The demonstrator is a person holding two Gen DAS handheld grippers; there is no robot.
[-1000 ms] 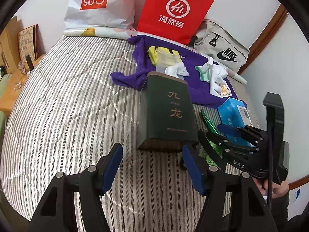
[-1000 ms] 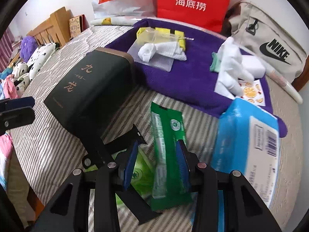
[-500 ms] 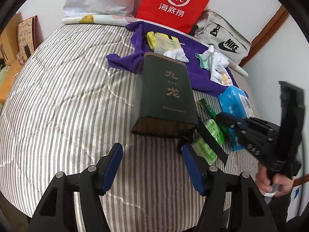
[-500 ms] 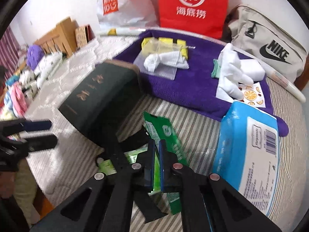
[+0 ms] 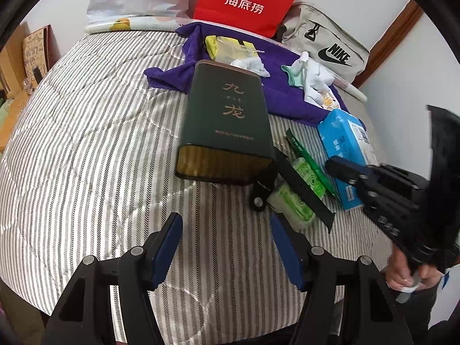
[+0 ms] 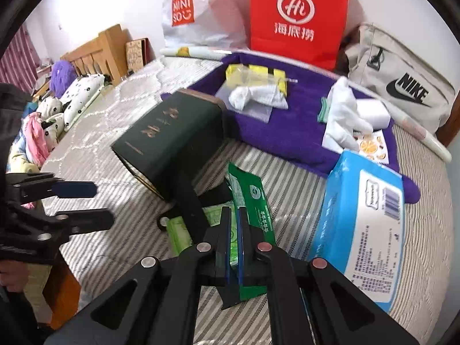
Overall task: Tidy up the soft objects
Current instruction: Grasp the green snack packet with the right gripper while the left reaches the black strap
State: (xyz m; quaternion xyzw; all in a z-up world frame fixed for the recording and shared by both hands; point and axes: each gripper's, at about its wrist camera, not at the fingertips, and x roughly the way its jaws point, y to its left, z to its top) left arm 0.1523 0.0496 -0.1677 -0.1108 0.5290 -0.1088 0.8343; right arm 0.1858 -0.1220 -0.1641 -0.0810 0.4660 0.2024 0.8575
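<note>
My right gripper (image 6: 235,230) is shut on a long dark green packet (image 6: 250,195), which runs from its pads out over the striped bed cover (image 6: 109,143). The same packet (image 5: 307,161) shows in the left wrist view, with the right gripper (image 5: 345,169) at its right end. A light green tissue pack (image 5: 290,201) and a black strap (image 5: 299,181) lie beside it. My left gripper (image 5: 227,244) is open over bare cover, with nothing between its fingers. A dark green box (image 5: 227,126) lies ahead of it.
A blue wipes pack (image 6: 365,210) lies right of the packet. Behind, a purple towel (image 6: 302,126) carries white cloths (image 6: 345,115) and a yellow pack (image 6: 256,74). A red bag (image 6: 296,14), a white bag (image 6: 195,8) and a beige bag (image 6: 402,92) stand at the back.
The right gripper's jaws closed on the dark green packet and lifted its near end a little. The left gripper drew back, so the green box now lies farther from its fingers.
</note>
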